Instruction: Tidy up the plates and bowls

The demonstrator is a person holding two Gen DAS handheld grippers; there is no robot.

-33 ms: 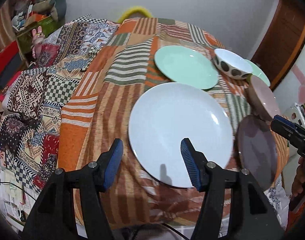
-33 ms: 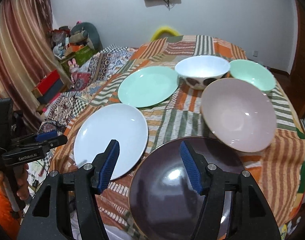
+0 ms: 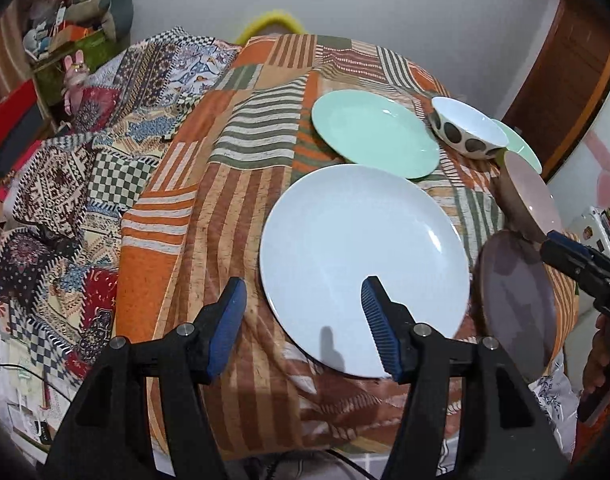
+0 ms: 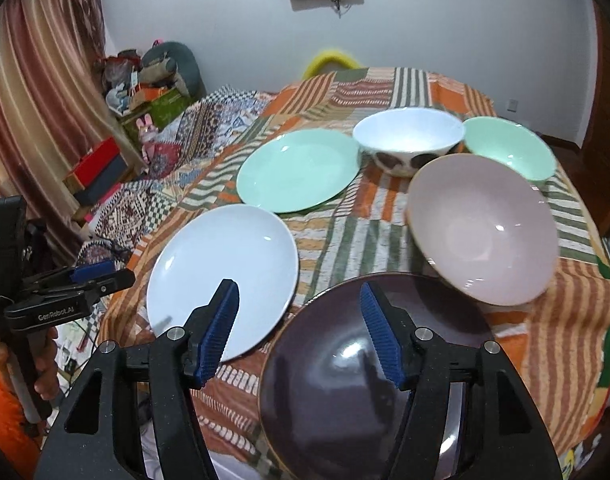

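Observation:
On a table with a patchwork cloth point(image 3: 225, 220) lie a white plate point(image 3: 365, 248) point(image 4: 225, 272), a mint plate point(image 3: 375, 132) point(image 4: 299, 170) and a dark brown dish point(image 4: 345, 400) point(image 3: 517, 304). Farther back stand a spotted white bowl point(image 4: 409, 136) point(image 3: 467, 128), a mint bowl point(image 4: 509, 152) and a pink bowl point(image 4: 485, 232) point(image 3: 533, 196). My left gripper point(image 3: 303, 300) hovers open over the white plate's near edge, holding nothing. My right gripper point(image 4: 298, 300) hangs open above the gap between the white plate and the dark dish.
A low bed or couch under patterned cloth point(image 3: 105, 168) lies left of the table, with boxes and clutter point(image 4: 145, 92) behind it. A yellow chair back point(image 4: 333, 58) rises beyond the far edge. A wooden door point(image 3: 565, 100) is at the right.

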